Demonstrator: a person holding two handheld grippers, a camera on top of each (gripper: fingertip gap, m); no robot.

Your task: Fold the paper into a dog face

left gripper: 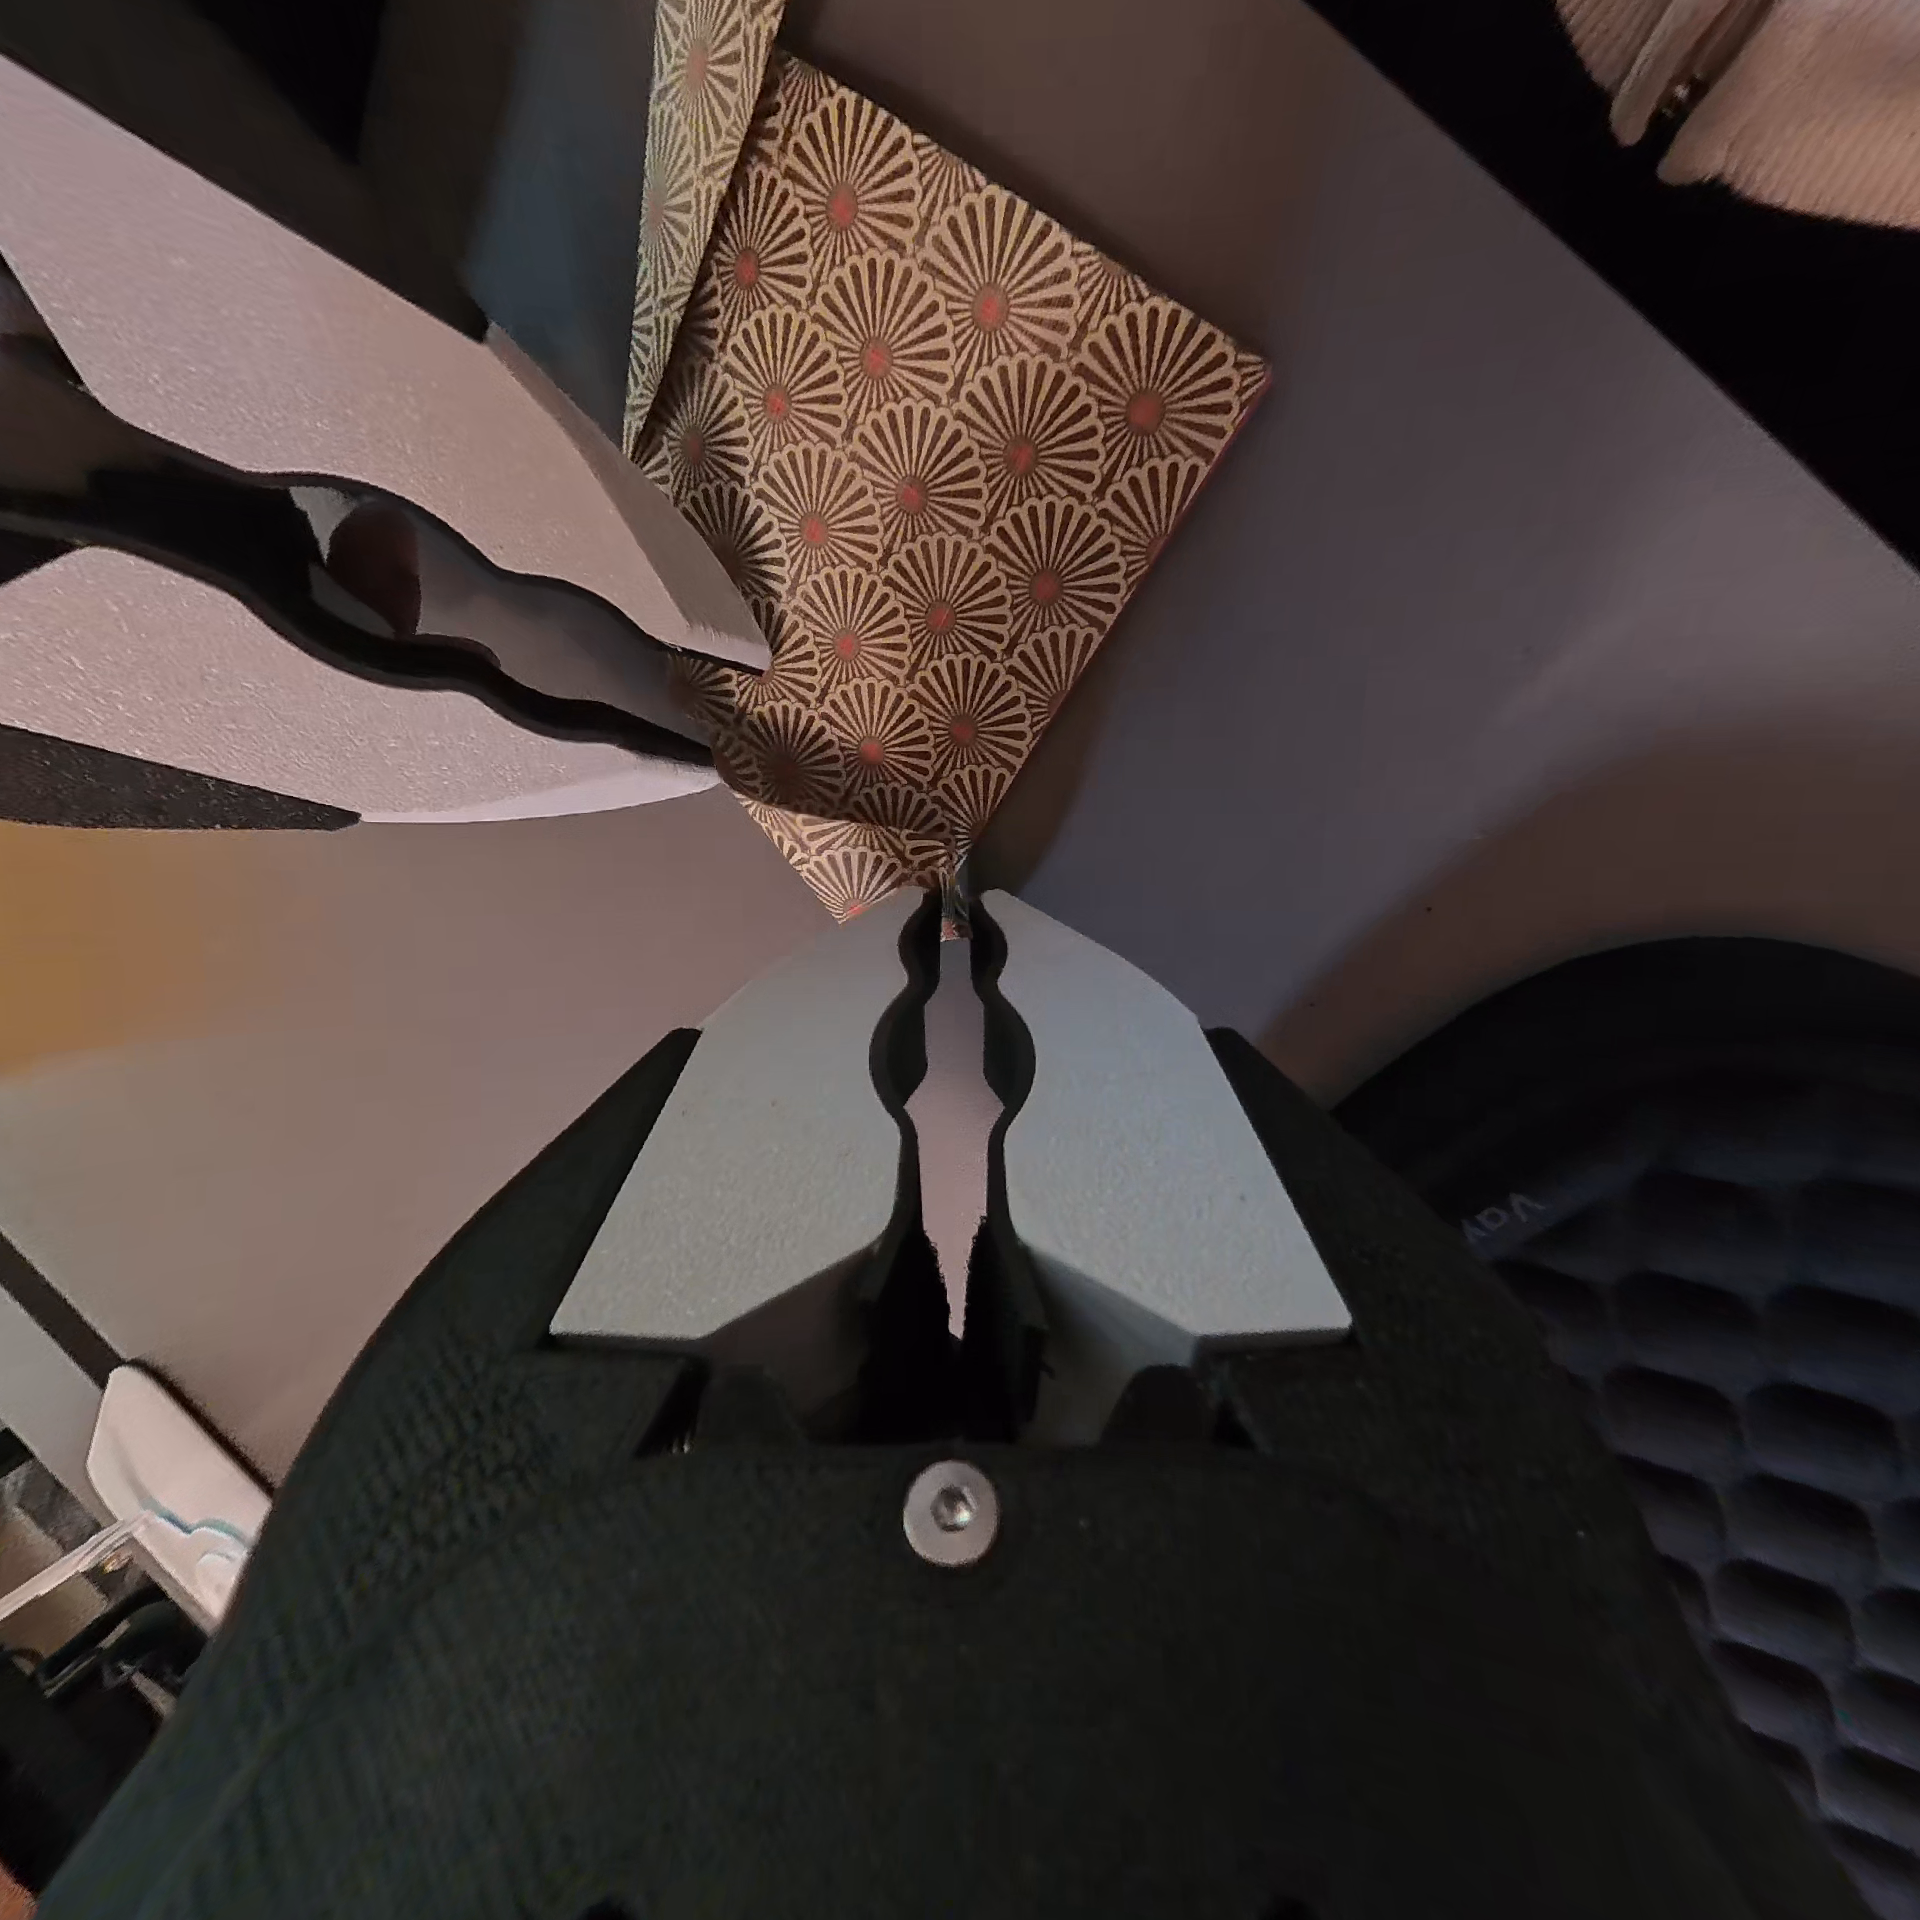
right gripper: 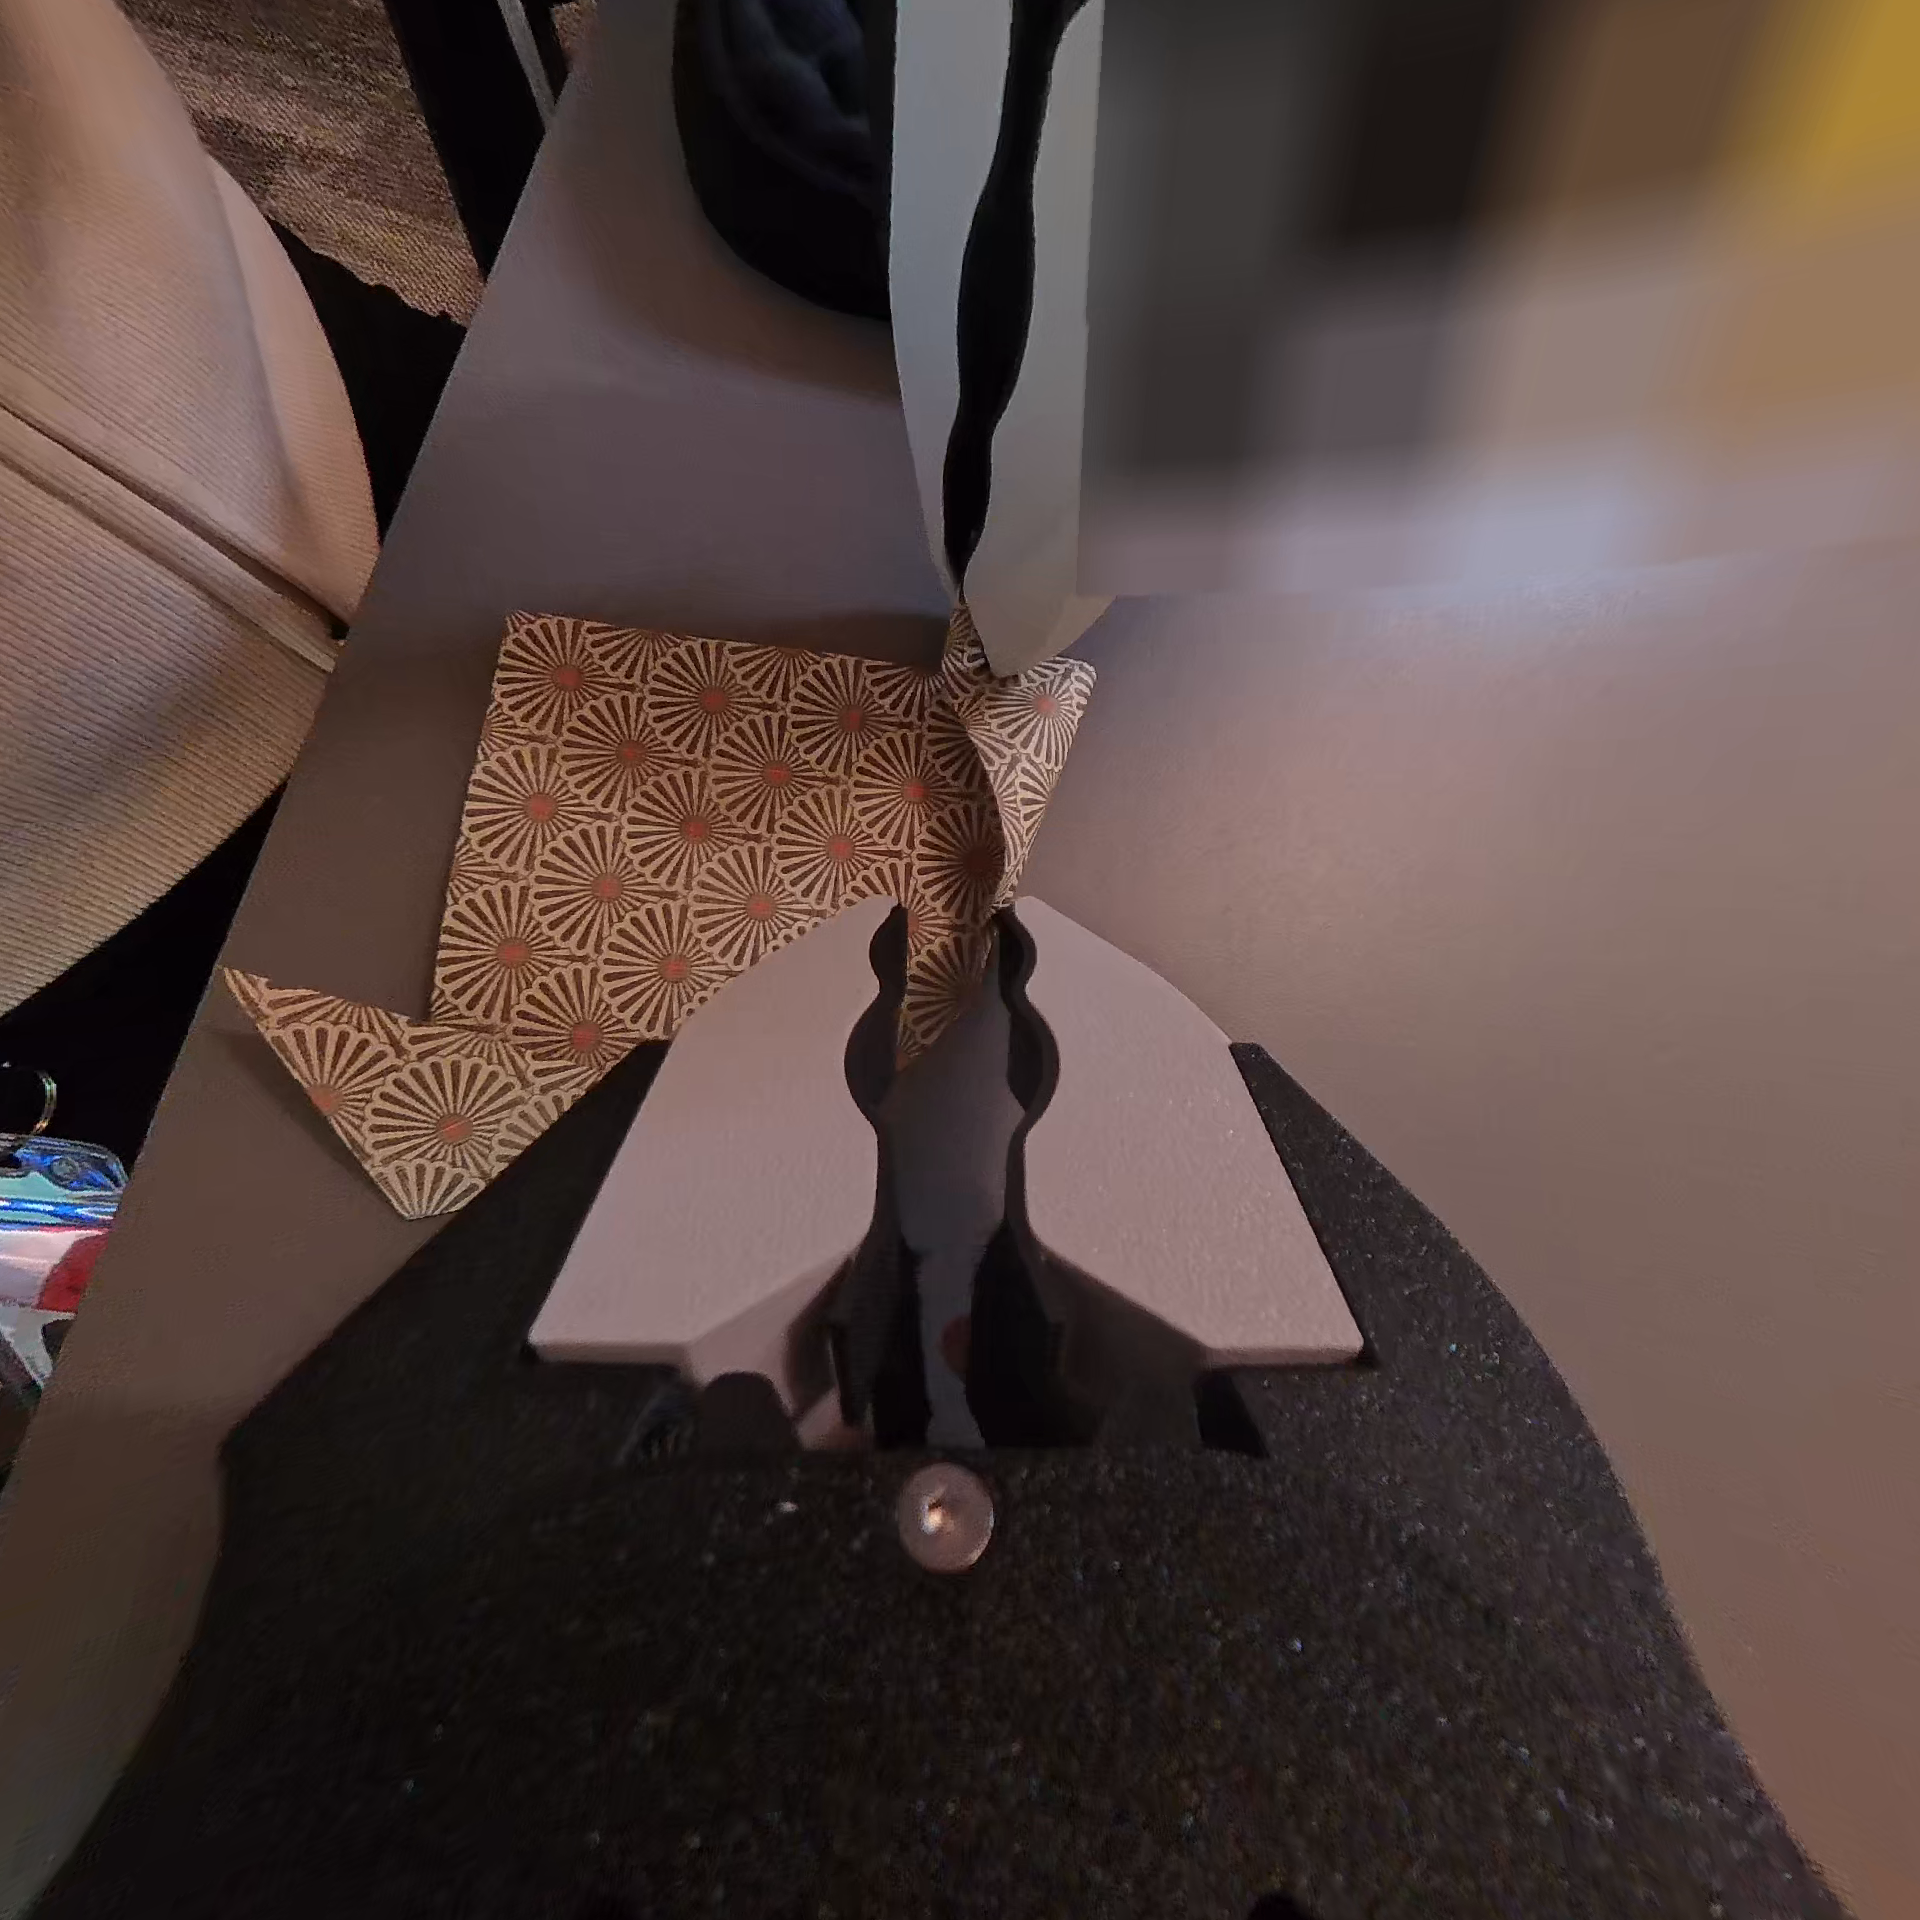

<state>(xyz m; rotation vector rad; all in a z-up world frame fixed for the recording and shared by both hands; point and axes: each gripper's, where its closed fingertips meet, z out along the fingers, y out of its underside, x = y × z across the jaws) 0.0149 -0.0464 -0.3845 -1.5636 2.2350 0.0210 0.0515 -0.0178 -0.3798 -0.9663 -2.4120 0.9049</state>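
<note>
Left gripper (left gripper: pixel 954 914) pinches patterned paper's (left gripper: pixel 914 488) near corner; right gripper (right gripper: pixel 951 935) clamps the adjoining edge w/ paper raised between them, rest lying on tabletop (right gripper: pixel 665 499) toward its far edge.

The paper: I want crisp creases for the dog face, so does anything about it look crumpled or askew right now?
Yes. The patterned paper lies mostly flat, but the corner between the left gripper and right gripper is buckled into a raised, twisted ridge instead of a clean fold. No tear is visible.

grey table (left gripper: pixel 1455 644) | dark honeycomb-textured cushion (left gripper: pixel 1714 1299) at its edge | beige ribbed sleeve (right gripper: pixel 135 540)
</note>
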